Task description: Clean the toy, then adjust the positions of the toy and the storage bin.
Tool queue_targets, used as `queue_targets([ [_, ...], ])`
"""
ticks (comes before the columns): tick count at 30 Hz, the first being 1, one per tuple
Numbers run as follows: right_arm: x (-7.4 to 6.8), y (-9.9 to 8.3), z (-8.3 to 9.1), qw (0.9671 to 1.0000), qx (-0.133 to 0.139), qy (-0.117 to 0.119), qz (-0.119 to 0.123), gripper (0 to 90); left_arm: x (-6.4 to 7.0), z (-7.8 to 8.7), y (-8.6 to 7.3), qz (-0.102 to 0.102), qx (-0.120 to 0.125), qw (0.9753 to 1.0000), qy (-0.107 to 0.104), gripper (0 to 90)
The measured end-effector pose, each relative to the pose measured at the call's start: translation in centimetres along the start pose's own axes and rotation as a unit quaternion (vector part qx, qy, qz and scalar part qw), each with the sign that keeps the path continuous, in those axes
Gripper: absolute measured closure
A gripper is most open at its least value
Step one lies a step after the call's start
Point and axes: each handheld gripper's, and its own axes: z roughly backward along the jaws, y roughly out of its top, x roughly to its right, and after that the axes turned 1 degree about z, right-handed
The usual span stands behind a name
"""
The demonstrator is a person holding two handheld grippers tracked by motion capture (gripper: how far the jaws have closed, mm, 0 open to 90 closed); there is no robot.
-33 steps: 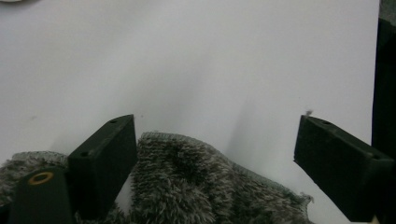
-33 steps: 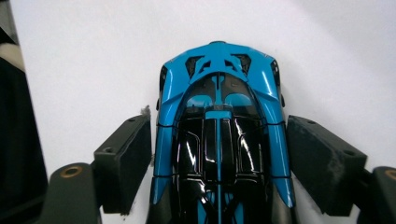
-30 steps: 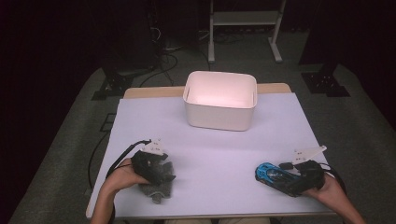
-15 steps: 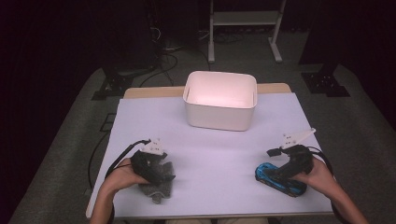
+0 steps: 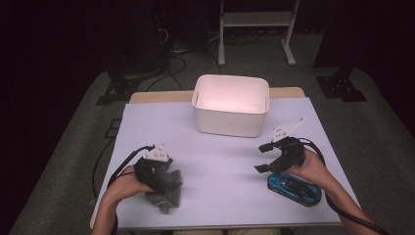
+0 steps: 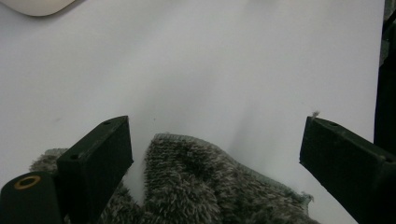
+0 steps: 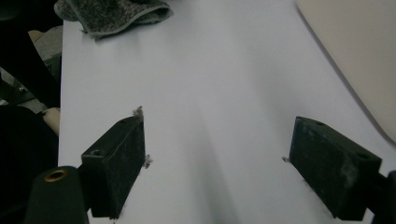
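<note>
- On the left, we have the left gripper (image 5: 164, 182) low over the near left part of the white table (image 5: 225, 161), right above a fuzzy grey knitted cloth (image 5: 166, 191).
- In the left gripper view, we look along its jaws and see them spread wide, with the grey cloth (image 6: 205, 186) lying crumpled between and beneath them; the left jaw sits against the pile, the right one stands clear of it over bare table.
- Nothing is pinched there: the cloth lies flat on the table surface, near the front edge.
- Moving to the middle, we see a cream rectangular plastic tub (image 5: 230, 104) at the far side of the table, well apart from both grippers, its inside lit pinkish.
- On to the right: the right gripper (image 5: 264, 157) is lifted off the table, pointing left towards the centre, with its jaws parted and holding nothing.
- In the right gripper view, we see bare table between those spread jaws, the grey cloth (image 7: 112, 14) far off at the top and the tub's wall (image 7: 355, 60) at the right edge.
- Just beside the person's right hand (image 5: 306, 169), on its near side, a shiny blue toy car (image 5: 293, 188) rests on the table close to the front right corner.
</note>
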Motion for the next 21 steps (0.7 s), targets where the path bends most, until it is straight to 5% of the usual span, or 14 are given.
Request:
queue_targets([
  [21,0.3,5.1,-3.1,0.9986,-0.013,0.028,0.043,16.6,0.3,0.4,0.1,-0.010,-0.002,0.9999,0.006,8.8],
])
